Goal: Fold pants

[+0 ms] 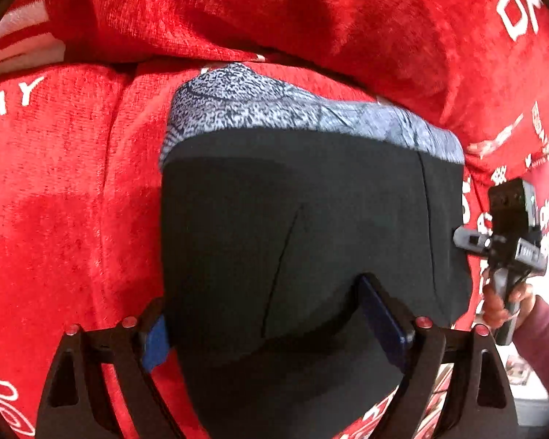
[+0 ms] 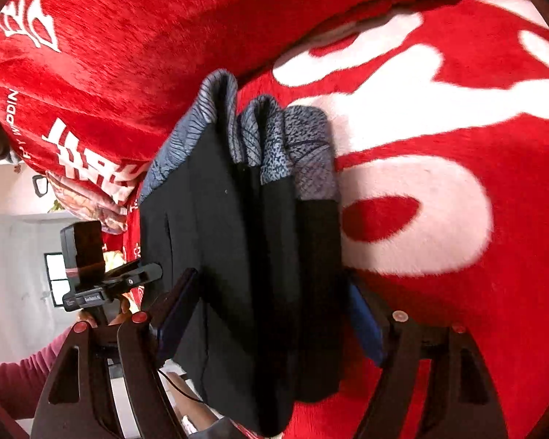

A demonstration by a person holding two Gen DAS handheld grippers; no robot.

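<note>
One pair of pants (image 1: 292,226), black with a grey patterned waistband, is lying folded into a thick bundle on a red blanket (image 1: 73,183) with white lettering. Two tongs are working on it, one from each side. The left tongs (image 1: 267,314) are standing wide, with the bundle's edge between the blue pads. The right tongs (image 2: 271,314) are also spread wide, straddling the stacked folds, and whether their pads are pressing I cannot tell.
</note>
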